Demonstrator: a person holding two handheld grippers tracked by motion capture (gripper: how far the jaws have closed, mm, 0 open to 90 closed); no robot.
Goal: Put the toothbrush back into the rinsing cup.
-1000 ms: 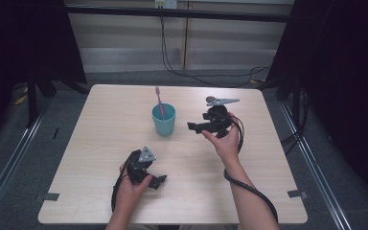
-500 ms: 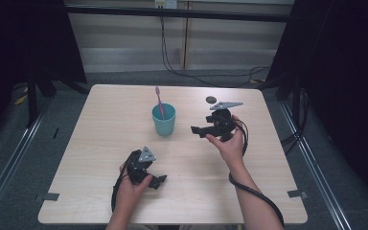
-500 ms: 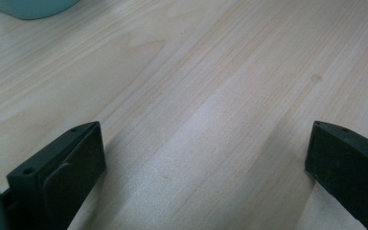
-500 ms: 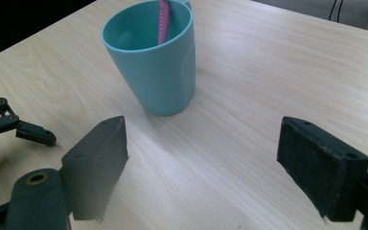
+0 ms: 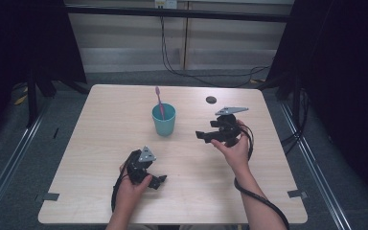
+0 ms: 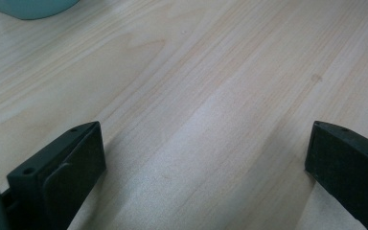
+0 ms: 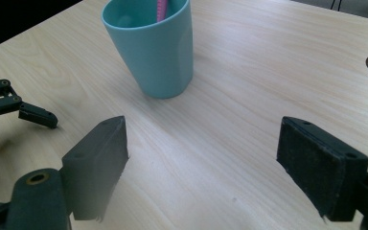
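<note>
Right gripper [image 5: 206, 137] released, jaws wide, aimed at teal plastic cup [image 5: 164, 120] just beyond, left of it, mid-table; pink toothbrush [image 5: 158, 101] upright inside, long axis near vertical. Left gripper [image 5: 159, 181] released, resting near front edge, farther away

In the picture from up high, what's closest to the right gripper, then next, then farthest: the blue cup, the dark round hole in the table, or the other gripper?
From the right gripper:
1. The dark round hole, behind it toward the table's far edge, and the blue cup, to its left, with the pink toothbrush inside. These two are too close to call.
2. The left gripper, down near the table's front edge, farthest.
</note>
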